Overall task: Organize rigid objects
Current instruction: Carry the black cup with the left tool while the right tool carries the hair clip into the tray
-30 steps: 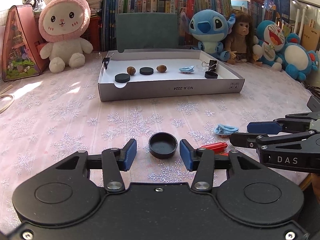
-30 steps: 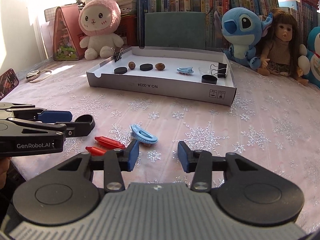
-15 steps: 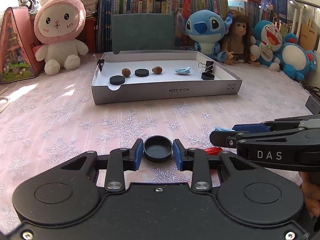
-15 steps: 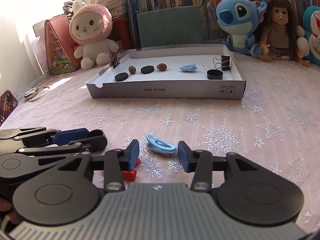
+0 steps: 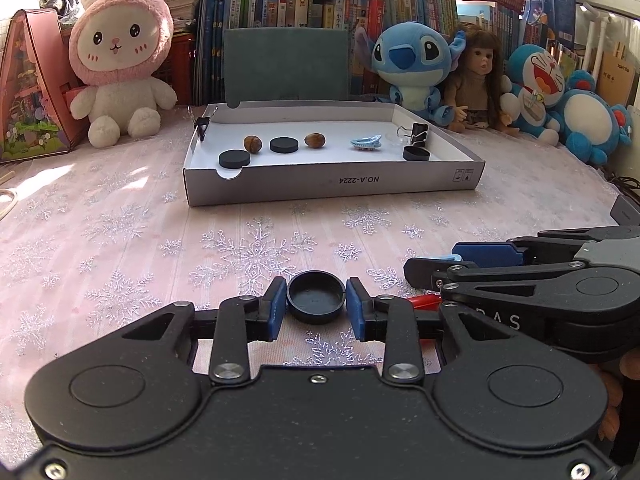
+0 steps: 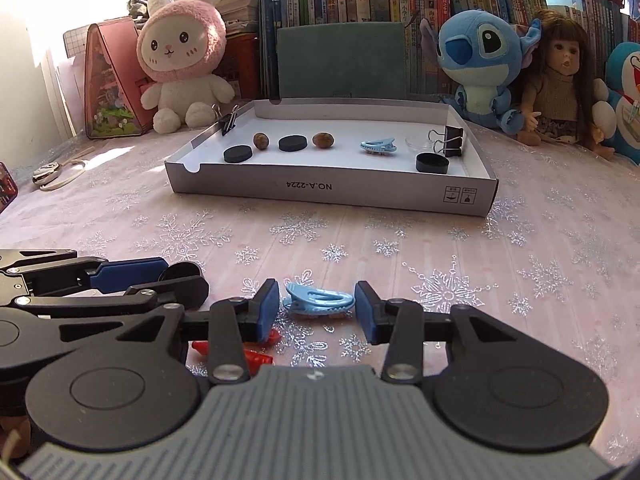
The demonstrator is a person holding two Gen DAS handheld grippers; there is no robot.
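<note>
Black cap (image 5: 316, 298) clamped in left gripper (image 5: 316, 308) — right gripper (image 6: 316, 310) closing around blue clip (image 6: 319, 300).

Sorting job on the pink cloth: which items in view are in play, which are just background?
In play:
- black cap, in the left gripper
- blue hair clip, between the closing right gripper pads
- red pieces
- white tray with sorted discs, nuts, clip

Lying about:
- pink bunny
- blue plush
- doll
- books
</note>
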